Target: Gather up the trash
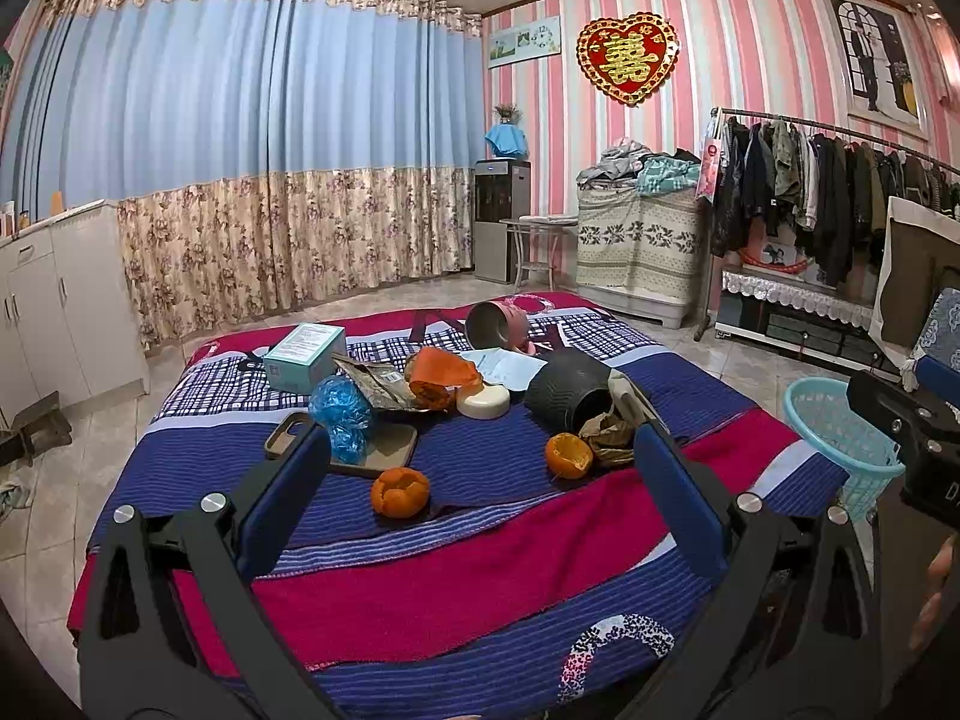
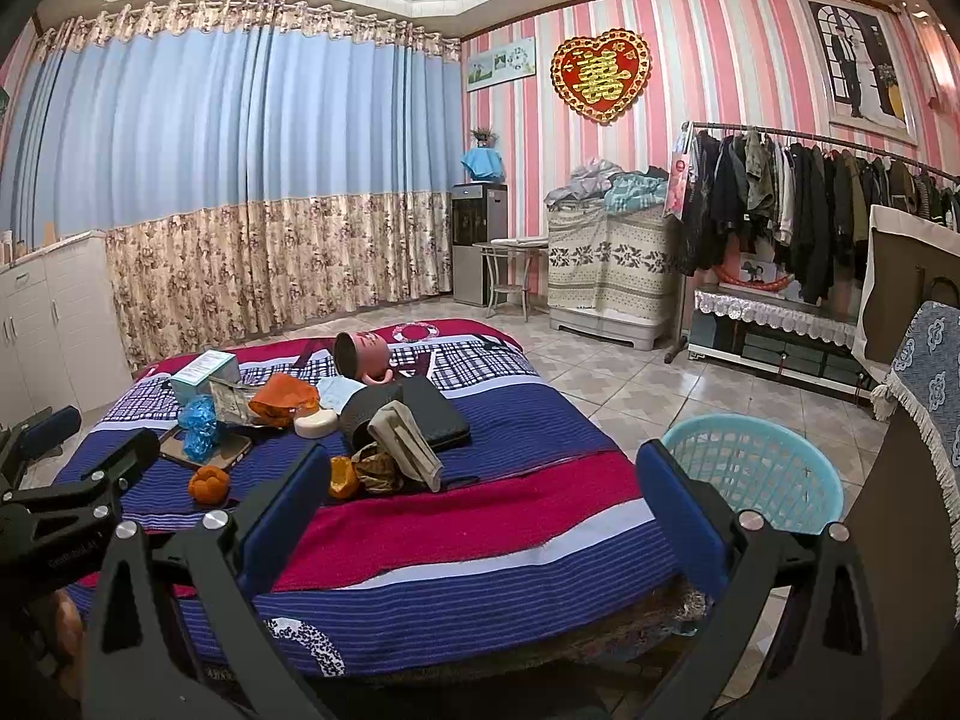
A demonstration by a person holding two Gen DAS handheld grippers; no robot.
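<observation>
Trash lies among other items on a bed with a blue and red blanket (image 1: 456, 576). Two orange peels (image 1: 399, 493) (image 1: 569, 455) sit nearest, beside crumpled brown paper (image 1: 609, 435) at the mouth of a tipped black cup (image 1: 567, 390). Farther back are a blue plastic bag (image 1: 342, 417), an orange wrapper (image 1: 441, 381) and a foil packet (image 1: 375, 387). My left gripper (image 1: 480, 443) hangs open above the blanket, short of the peels, holding nothing. My right gripper (image 2: 483, 457) is open and empty over the bed's right side, next to a light-blue basket (image 2: 756, 468).
A phone case (image 1: 396, 450), a teal box (image 1: 305, 357), a white round lid (image 1: 483, 401), a tipped pink cup (image 1: 495, 327) and a black wallet (image 2: 435, 414) also lie on the bed. Tiled floor surrounds it; a clothes rack (image 2: 810, 222) and white cabinets (image 1: 54, 300) line the walls.
</observation>
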